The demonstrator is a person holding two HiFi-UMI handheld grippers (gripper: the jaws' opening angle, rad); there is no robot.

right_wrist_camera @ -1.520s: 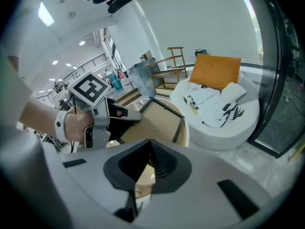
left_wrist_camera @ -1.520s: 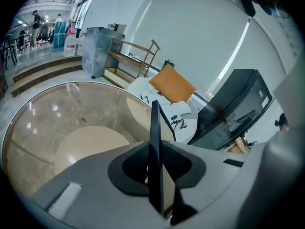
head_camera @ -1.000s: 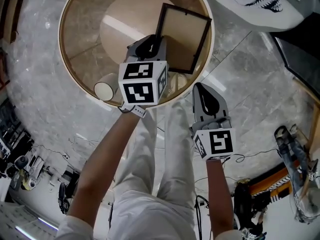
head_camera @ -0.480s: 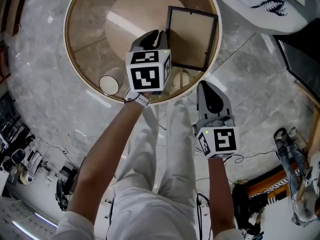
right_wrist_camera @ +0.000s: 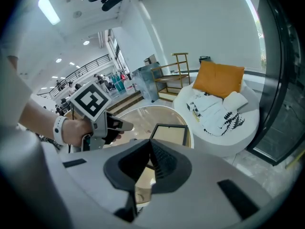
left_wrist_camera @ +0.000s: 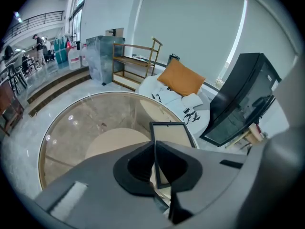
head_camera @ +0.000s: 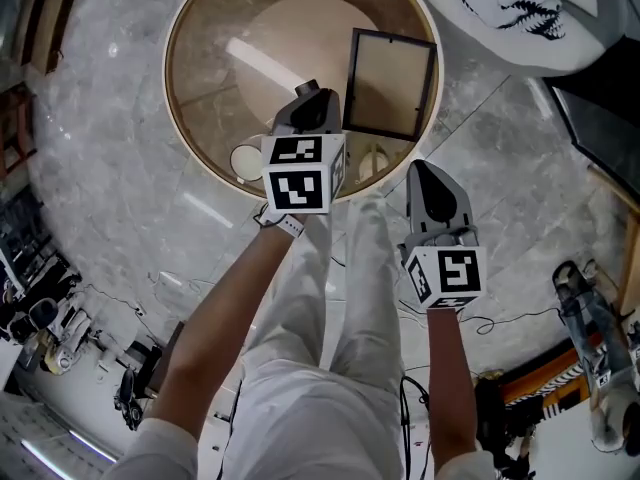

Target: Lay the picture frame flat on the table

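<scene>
Frame first: the black-edged rectangular picture frame (head_camera: 390,83) lies flat, tan panel up, on the round glass table with a pale wooden rim (head_camera: 168,88). It sits toward the tabletop's 3 o'clock side, with its long axis running roughly 12 to 6. My left gripper (head_camera: 309,92) hovers at the frame's 9 o'clock, near but apart from it, jaws pressed together on nothing. My right gripper (head_camera: 424,167) sits at its 6 o'clock, past the rim, jaws likewise closed and empty.
</scene>
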